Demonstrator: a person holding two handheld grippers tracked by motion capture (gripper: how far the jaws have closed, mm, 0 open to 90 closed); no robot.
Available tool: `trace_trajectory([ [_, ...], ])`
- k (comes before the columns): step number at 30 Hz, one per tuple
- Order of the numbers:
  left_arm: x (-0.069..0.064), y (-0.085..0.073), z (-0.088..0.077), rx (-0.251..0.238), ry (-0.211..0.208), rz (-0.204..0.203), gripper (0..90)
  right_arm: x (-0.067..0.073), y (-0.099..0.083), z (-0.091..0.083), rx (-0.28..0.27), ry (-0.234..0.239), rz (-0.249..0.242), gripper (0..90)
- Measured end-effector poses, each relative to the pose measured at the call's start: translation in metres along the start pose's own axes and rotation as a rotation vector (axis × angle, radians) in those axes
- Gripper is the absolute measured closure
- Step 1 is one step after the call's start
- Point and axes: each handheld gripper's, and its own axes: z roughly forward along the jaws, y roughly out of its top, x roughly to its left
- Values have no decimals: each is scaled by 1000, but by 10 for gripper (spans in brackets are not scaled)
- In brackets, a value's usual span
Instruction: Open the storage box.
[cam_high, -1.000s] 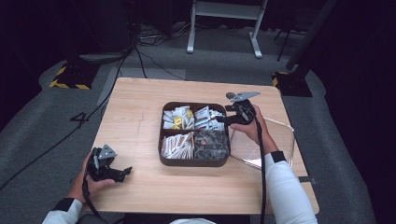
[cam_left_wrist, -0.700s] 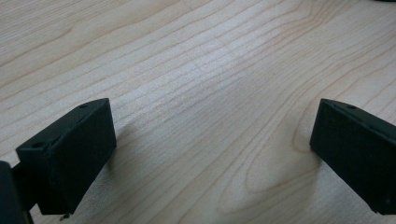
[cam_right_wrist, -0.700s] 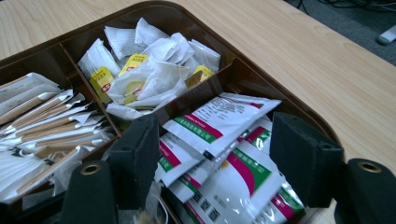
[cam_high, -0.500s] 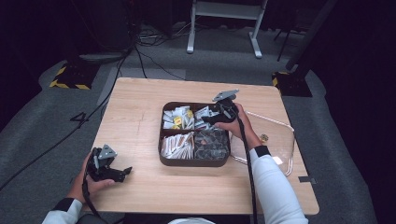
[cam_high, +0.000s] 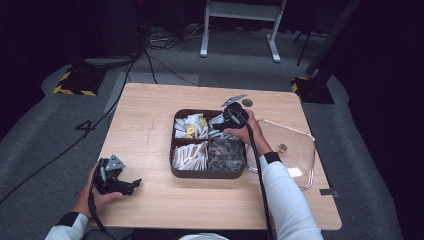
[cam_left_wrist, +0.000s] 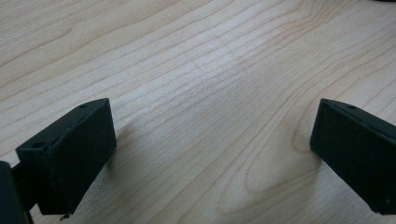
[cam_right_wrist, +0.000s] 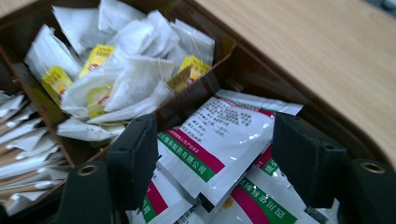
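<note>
- A white sachet (cam_right_wrist: 224, 135) with a green and red band lay on top of similar sachets in the far right compartment of the brown tray (cam_high: 207, 173).
- The right tool (cam_right_wrist: 217, 161) was low over this compartment, its jaws apart on both sides of the sachet; I could not tell if the pads touched it. The jaws had just been opening a little.
- In the high view the right tool (cam_high: 218, 125) was at the far right part of the tray, in the person's right hand (cam_high: 248, 131).
- White tea bags (cam_right_wrist: 121, 70) with yellow tags were in the far left compartment, just beside the sachets.
- Paper sticks (cam_high: 190, 155) were in the near left compartment, and dark packets (cam_high: 226, 154) in the near right one.
- The left tool (cam_high: 131, 185) rested on the wooden surface (cam_high: 150, 115) at the near left, well apart from the tray, its jaws wide apart with only bare wood between them.
- A clear lid (cam_high: 300, 150) lay right of the tray.
</note>
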Motion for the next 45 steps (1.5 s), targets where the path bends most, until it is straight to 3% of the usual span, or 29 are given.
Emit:
trace_trajectory([
  [3, 0, 0, 0, 0, 0, 0, 5, -1, -2, 7, 27, -3, 8, 309],
  [6, 0, 0, 0, 0, 0, 0, 5, -1, -1, 8, 17, -4, 15, 312],
  [11, 0, 0, 0, 0, 0, 0, 5, 6, 5, 4, -20, 2, -18, 338],
  [15, 0, 0, 0, 0, 0, 0, 5, 10, 7, 3, -29, 40, -27, 437],
  [21, 0, 0, 0, 0, 1, 0, 5, 12, 8, 12, 14, 24, -36, 578],
  [29, 0, 0, 0, -1, 1, -1, 5, 13, 9, 15, -1, 54, -35, 780],
  [33, 0, 0, 0, -1, 0, -1, 5, 14, 7, 14, -14, 41, -32, 882],
  [40, 0, 0, 0, 0, 0, 0, 5, 12, 2, 2, -61, 11, -21, 900],
  [45, 0, 0, 0, 0, 0, 0, 5, 9, -1, -10, -97, 18, -11, 900],
])
